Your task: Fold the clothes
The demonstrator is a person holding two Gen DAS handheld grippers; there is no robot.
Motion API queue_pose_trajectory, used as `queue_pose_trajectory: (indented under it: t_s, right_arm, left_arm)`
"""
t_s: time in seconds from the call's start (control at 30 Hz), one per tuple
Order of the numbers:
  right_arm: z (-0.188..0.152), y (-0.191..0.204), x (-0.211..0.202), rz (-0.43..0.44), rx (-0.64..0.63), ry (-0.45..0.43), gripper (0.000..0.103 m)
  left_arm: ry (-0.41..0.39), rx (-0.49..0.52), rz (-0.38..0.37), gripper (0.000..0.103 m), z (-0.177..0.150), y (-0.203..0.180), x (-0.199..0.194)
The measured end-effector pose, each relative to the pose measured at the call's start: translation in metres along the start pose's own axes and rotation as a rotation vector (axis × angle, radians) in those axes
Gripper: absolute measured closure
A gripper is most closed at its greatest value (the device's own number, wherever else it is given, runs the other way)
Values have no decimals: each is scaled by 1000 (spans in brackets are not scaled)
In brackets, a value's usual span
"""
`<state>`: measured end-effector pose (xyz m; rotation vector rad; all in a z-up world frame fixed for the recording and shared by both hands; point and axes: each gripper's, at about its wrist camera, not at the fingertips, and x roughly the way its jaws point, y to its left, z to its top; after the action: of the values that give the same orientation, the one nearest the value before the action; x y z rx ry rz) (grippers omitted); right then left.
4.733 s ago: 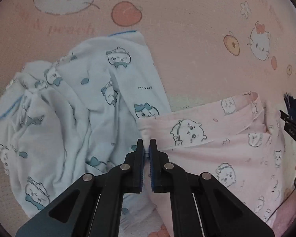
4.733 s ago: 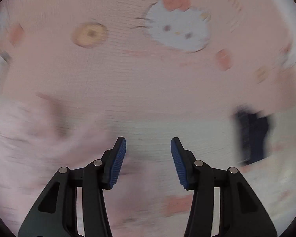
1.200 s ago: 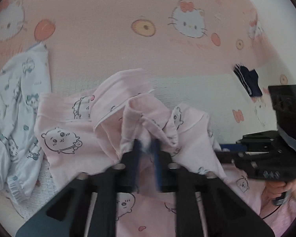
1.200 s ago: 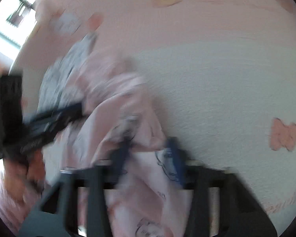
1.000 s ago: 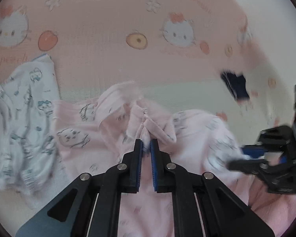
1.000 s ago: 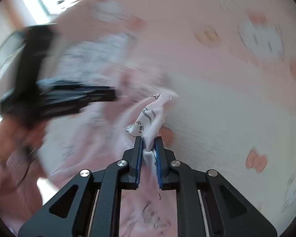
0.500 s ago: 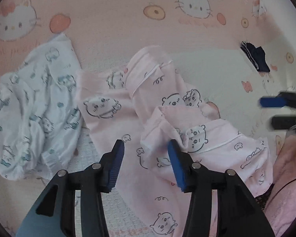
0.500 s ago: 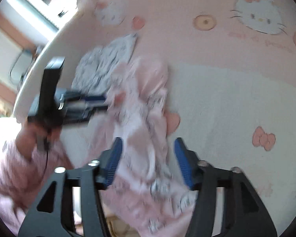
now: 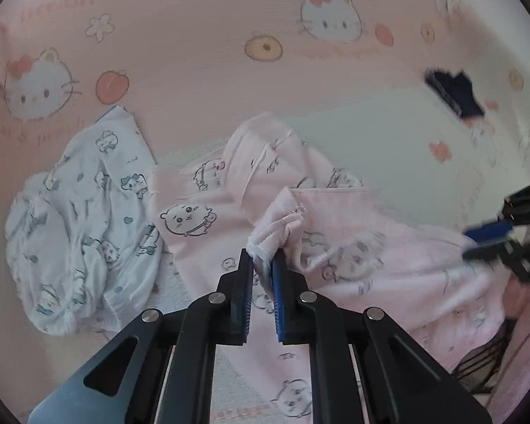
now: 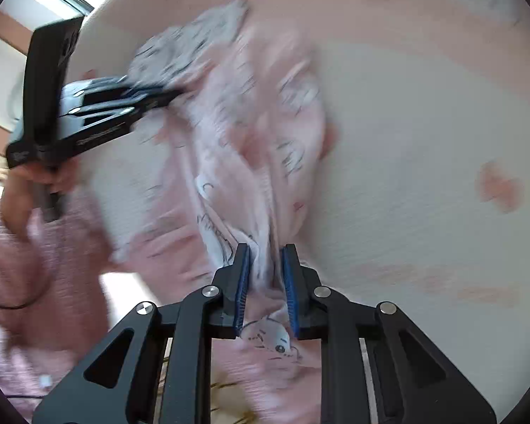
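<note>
A pink garment point(image 9: 190, 212) printed with cartoon bears lies rumpled on the bed. In the left wrist view my left gripper point(image 9: 263, 258) has its jaws closing on a bunched, gathered edge of it, and the cloth is pinched between the blue pads. In the right wrist view my right gripper point(image 10: 265, 251) is likewise closing on another edge of the pink garment point(image 10: 251, 130), with fabric squeezed between its pads. The right gripper point(image 9: 491, 235) shows blurred at the far right of the left view. The left gripper point(image 10: 166, 93) reaches in from the upper left of the right view.
A crumpled pale blue garment point(image 9: 81, 212) lies left of the pink one, touching it. A small dark navy item point(image 9: 454, 93) sits far right on the cartoon-cat bedsheet point(image 9: 194, 35). A person's hand point(image 10: 24, 190) and pink sleeve fill the left of the right view.
Both grippers let go of the pink garment, opened wide above it, then came down and closed on new bunched edges of it. The garment now lies more spread out.
</note>
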<state>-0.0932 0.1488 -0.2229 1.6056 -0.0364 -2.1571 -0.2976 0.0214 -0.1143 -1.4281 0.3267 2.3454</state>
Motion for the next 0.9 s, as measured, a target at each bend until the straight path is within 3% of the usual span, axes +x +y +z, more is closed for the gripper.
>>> queue_pose_trajectory:
  t_s: [0.03, 0.1, 0.17, 0.2, 0.27, 0.33, 0.37, 0.47, 0.6, 0.7, 0.8, 0.9]
  right_arm:
    - [2, -4, -6, -84, -9, -25, 95]
    - [6, -12, -17, -214, -24, -76, 96]
    - [13, -27, -31, -226, 10, -119, 97]
    - [18, -35, -38, -186, 20, -125, 95]
    - [25, -46, -41, 3, 60, -106, 87]
    - [28, -44, -26, 112, 86, -60, 77]
    - [29, -41, -18, 161, 97, -37, 77]
    - [24, -17, 13, 136, 9, 75, 75]
    - [11, 1, 41, 158, 10, 166, 76]
    - [7, 25, 34, 70, -76, 91, 89]
    - [10, 31, 26, -53, -77, 29, 92]
    - [19, 25, 8, -177, -87, -34, 93]
  left_arm:
    - [-14, -7, -15, 95, 3, -1, -1]
    - [-36, 5, -40, 95, 14, -7, 0]
    - [-50, 72, -34, 95, 35, -21, 3]
    - [-46, 115, -40, 95, 45, -30, 5]
    - [-34, 163, -12, 95, 56, -38, 9]
    - [-18, 161, 8, 95, 53, -34, 8]
    - [-10, 159, 19, 95, 51, -32, 8]
    - [15, 83, 10, 94, 30, -13, 5]
    - [35, 25, 6, 94, 0, 0, -2]
    - [35, -16, -7, 94, -12, 4, -3]
    - [10, -32, -29, 94, -12, 4, -6]
    - [-34, 5, -56, 94, 8, -4, -10]
